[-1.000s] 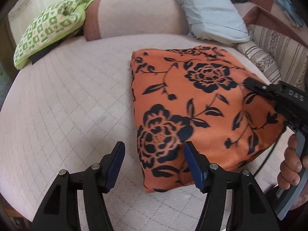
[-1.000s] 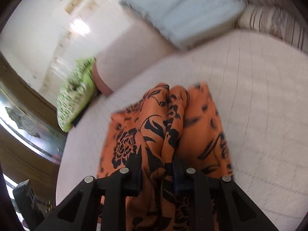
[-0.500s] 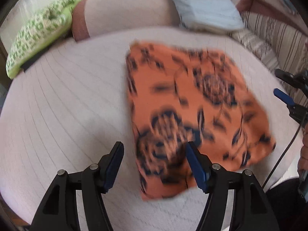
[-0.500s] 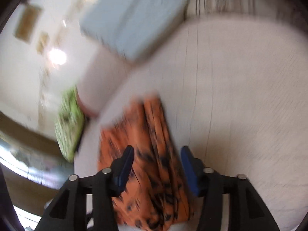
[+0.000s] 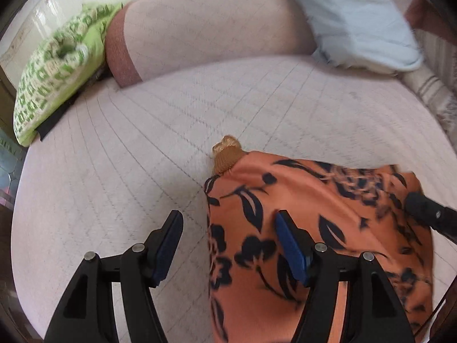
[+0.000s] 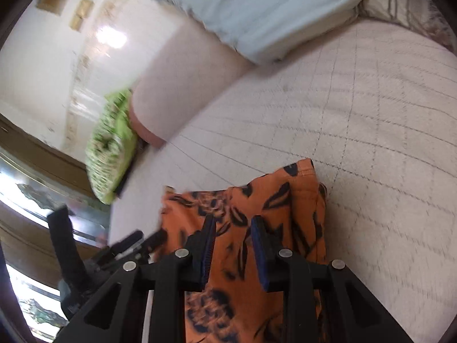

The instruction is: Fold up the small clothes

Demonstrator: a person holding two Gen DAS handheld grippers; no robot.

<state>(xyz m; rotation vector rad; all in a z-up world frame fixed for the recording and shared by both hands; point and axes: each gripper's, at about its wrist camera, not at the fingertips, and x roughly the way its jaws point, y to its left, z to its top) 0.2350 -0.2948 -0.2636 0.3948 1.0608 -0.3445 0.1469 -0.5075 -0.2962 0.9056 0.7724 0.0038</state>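
orange garment (image 6: 245, 257) btwn right jaws

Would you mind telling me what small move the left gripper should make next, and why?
Probably slide the left gripper toward the orange floral garment and close on its near edge: its jaws stand open, one finger over bare bedcover, the other over the cloth, gripping nothing.

One orange garment (image 5: 314, 228), two tools – three cushions
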